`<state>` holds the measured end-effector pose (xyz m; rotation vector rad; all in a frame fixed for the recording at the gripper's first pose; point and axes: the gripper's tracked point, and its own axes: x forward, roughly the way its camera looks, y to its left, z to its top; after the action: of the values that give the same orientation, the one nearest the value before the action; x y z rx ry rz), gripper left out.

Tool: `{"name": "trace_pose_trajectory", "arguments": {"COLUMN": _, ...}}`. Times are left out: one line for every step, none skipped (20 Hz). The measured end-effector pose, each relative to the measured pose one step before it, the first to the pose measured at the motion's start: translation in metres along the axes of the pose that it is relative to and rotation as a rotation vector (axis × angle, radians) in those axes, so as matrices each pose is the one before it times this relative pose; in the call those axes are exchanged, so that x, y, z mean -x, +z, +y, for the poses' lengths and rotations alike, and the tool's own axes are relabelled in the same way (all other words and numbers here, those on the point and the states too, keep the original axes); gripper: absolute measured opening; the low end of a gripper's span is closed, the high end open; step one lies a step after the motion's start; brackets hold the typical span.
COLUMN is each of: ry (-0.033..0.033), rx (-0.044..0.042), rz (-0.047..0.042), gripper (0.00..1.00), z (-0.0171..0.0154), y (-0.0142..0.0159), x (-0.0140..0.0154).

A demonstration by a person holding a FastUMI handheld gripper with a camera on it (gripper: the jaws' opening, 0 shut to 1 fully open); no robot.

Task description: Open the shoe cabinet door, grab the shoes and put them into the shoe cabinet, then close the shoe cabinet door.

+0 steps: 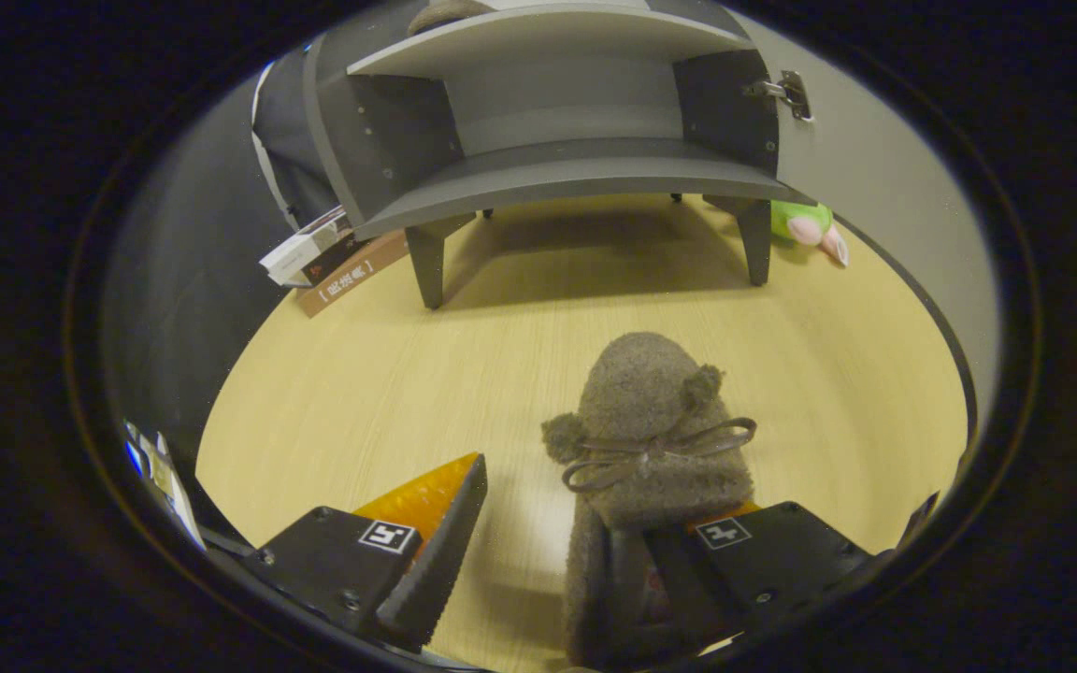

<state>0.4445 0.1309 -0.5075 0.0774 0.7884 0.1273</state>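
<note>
Here, tool spread, slipper between fingers

The camera rides on the gripper, low and close over the wooden floor, facing forward toward the open shoe cabinet beyond.

Brown book beside cabinet leg — bracketed spine lettering, too blurred to read
</note>
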Motion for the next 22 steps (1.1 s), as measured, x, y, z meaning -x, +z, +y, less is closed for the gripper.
{"name": "trace_pose_trajectory", "arguments": {"ry": -0.00271, "rx": -0.00968, "rz": -0.01046, "gripper": 0.92, "z": -0.00417, "y": 0.00239, "x": -0.00233}}
{"name": "trace_pose_trajectory", "arguments": {"ry": -0.01137, "rx": -0.00446, "rz": 0.0033, "gripper": 0.83, "z": -0.00686, "y": 0.00063, "x": -0.00162}}
{"name": "trace_pose_trajectory", "arguments": {"ry": -0.01072, "rx": -0.00777, "rz": 0.00346, "gripper": 0.71, "z": -0.00416, "y": -0.00067, "x": -0.00225}}
{"name": "trace_pose_trajectory", "arguments": {"ry": -0.02026, "rx": -0.00462, "rz": -0.00167, "gripper": 0.59, "z": -0.00611, "y": 0.00101, "x": -0.00011}}
{"name": "trace_pose_trajectory", "arguments": {"ry": -0.00207, "rx": -0.00549, "rz": 0.00152, "gripper": 0.47, "z": -0.00342, "y": 0.00066, "x": 0.00123}}
{"name": "trace_pose_trajectory", "arguments": {"ry": 0.00807, "rx": 0.0092, "rz": 0.00774, "gripper": 0.35, "z": 0.00091, "y": -0.00051, "x": 0.00071}}
{"name": "trace_pose_trajectory", "arguments": {"ry": 0.00672, "rx": 0.01054, "rz": 0.00619, "gripper": 0.23, "z": 0.00253, "y": -0.00105, "x": -0.00149}}
{"name": "trace_pose_trajectory", "arguments": {"ry": 0.01551, "rx": -0.00193, "rz": 0.01634, "gripper": 0.18, "z": 0.00253, "y": -0.0009, "x": 0.0023}}
{"name": "trace_pose_trajectory", "arguments": {"ry": 0.01673, "rx": -0.00967, "rz": 0.01662, "gripper": 0.14, "z": 0.00379, "y": -0.00221, "x": 0.00532}}
{"name": "trace_pose_trajectory", "arguments": {"ry": 0.02839, "rx": -0.00895, "rz": -0.00239, "gripper": 0.1, "z": 0.00594, "y": 0.00286, "x": 0.0062}}
{"name": "trace_pose_trajectory", "arguments": {"ry": 0.02244, "rx": 0.00107, "rz": -0.00808, "gripper": 0.09, "z": 0.00554, "y": 0.00322, "x": 0.00791}}
{"name": "trace_pose_trajectory", "arguments": {"ry": 0.01276, "rx": 0.00871, "rz": -0.01606, "gripper": 0.08, "z": 0.00322, "y": 0.00514, "x": 0.00949}}
{"name": "trace_pose_trajectory", "arguments": {"ry": 0.00993, "rx": 0.01355, "rz": -0.01963, "gripper": 0.08, "z": 0.00517, "y": 0.00404, "x": 0.01056}}
{"name": "trace_pose_trajectory", "arguments": {"ry": 0.0068, "rx": 0.01618, "rz": -0.01992, "gripper": 0.08, "z": 0.00497, "y": 0.0051, "x": 0.01186}}
{"name": "trace_pose_trajectory", "arguments": {"ry": 0.00664, "rx": 0.01289, "rz": -0.02274, "gripper": 0.08, "z": 0.00551, "y": 0.00627, "x": 0.01215}}
{"name": "trace_pose_trajectory", "arguments": {"ry": 0.00331, "rx": 0.00539, "rz": -0.01773, "gripper": 0.08, "z": 0.00395, "y": 0.00588, "x": 0.01345}}
{"name": "trace_pose_trajectory", "arguments": {"ry": 0.00341, "rx": 0.00457, "rz": -0.01579, "gripper": 0.08, "z": 0.00324, "y": 0.00282, "x": 0.01351}}
{"name": "trace_pose_trajectory", "arguments": {"ry": 0.00409, "rx": 0.00089, "rz": -0.0206, "gripper": 0.08, "z": 0.00362, "y": 0.00459, "x": 0.01326}}
{"name": "trace_pose_trajectory", "arguments": {"ry": 0.00173, "rx": 0.00713, "rz": -0.01812, "gripper": 0.08, "z": 0.00499, "y": 0.00305, "x": 0.01221}}
{"name": "trace_pose_trajectory", "arguments": {"ry": -0.00202, "rx": 0.0068, "rz": -0.02149, "gripper": 0.08, "z": 0.00301, "y": 0.00452, "x": 0.01318}}
{"name": "trace_pose_trajectory", "arguments": {"ry": -0.00373, "rx": 0.00645, "rz": -0.02028, "gripper": 0.08, "z": 0.00203, "y": 0.00436, "x": 0.0118}}
{"name": "trace_pose_trajectory", "arguments": {"ry": -0.00221, "rx": 0.005, "rz": -0.01389, "gripper": 0.08, "z": 0.00243, "y": 0.00391, "x": 0.0116}}
